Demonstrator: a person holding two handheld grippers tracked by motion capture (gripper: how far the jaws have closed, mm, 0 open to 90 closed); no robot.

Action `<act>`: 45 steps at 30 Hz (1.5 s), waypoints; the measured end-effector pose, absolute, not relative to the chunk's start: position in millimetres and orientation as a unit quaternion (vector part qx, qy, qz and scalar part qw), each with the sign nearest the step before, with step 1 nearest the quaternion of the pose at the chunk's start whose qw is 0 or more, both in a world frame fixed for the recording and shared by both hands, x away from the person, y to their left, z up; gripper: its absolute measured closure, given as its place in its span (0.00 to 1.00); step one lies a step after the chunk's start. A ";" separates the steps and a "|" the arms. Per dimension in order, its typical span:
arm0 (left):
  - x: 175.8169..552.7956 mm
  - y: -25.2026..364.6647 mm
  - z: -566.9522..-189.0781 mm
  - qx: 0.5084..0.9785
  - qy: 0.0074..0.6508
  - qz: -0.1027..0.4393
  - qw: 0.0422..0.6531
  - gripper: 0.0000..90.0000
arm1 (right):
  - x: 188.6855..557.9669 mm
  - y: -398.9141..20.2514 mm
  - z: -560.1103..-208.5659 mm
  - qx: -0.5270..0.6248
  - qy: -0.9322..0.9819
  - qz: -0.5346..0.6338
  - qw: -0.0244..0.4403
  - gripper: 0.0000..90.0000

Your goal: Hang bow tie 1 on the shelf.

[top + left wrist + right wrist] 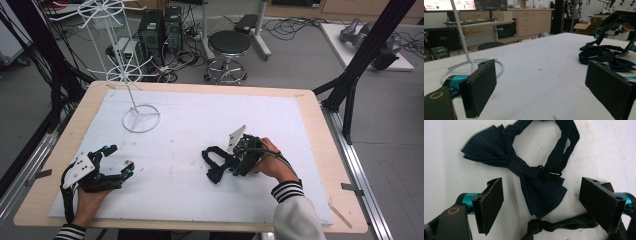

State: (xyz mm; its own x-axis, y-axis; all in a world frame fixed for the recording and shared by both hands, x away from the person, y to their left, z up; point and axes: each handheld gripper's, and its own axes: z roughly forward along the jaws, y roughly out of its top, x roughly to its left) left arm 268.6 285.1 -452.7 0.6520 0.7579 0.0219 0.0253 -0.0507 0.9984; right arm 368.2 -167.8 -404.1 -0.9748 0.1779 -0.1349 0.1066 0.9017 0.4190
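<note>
A pale wooden table [320,150] sits under a white sheet [200,130]; beyond it the grey floor [295,60] runs back, strewn with black cables [290,25]; a round black stool [229,44] on a chrome base stands just past the far edge; two dark computer towers [161,30] stand to its left among more wiring; black frame posts [367,50] slant down at the right; a white platform [367,47] lies on the floor in the far right corner. From table level, light wooden cabinets with drawers [529,21] line the back wall; a lit monitor [449,5] glows at upper left; a cardboard box [582,26] sits off right; even indoor light throughout.
</note>
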 end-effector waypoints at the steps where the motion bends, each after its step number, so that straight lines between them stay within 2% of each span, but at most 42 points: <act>1: 268.5 285.1 -452.7 0.663 0.295 0.294 0.622 0.12 | 368.4 -167.6 -404.7 0.073 0.972 0.208 0.083 0.24; 7: 268.6 285.2 -452.7 0.662 0.295 0.294 0.622 0.12 | 371.4 -166.6 -408.3 0.071 0.974 0.200 0.079 0.28; 18: 268.5 285.0 -452.8 0.663 0.295 0.295 0.622 0.12 | 375.7 -164.3 -414.4 0.067 0.979 0.181 0.061 0.45; 23: 268.7 285.1 -452.8 0.662 0.296 0.294 0.622 0.12 | 377.5 -165.6 -414.7 0.079 0.979 0.182 0.053 0.48; 39: 268.5 285.1 -452.7 0.662 0.295 0.295 0.622 0.12 | 378.1 -166.5 -412.9 0.088 0.979 0.181 0.037 0.75; 43: 268.6 285.2 -452.7 0.662 0.295 0.294 0.622 0.12 | 377.8 -165.7 -412.0 0.090 0.979 0.178 0.035 0.88; 45: 268.7 285.1 -452.8 0.662 0.296 0.294 0.622 0.12 | 377.5 -165.1 -411.8 0.087 0.980 0.177 0.033 0.91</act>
State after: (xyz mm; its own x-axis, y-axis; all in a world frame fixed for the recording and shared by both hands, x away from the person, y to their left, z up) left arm 268.7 285.1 -452.8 0.6520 0.7579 0.0220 0.0250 -0.0504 0.9984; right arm 377.5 -165.1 -411.8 -0.9829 0.1813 -0.0334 0.1581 0.9224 0.3525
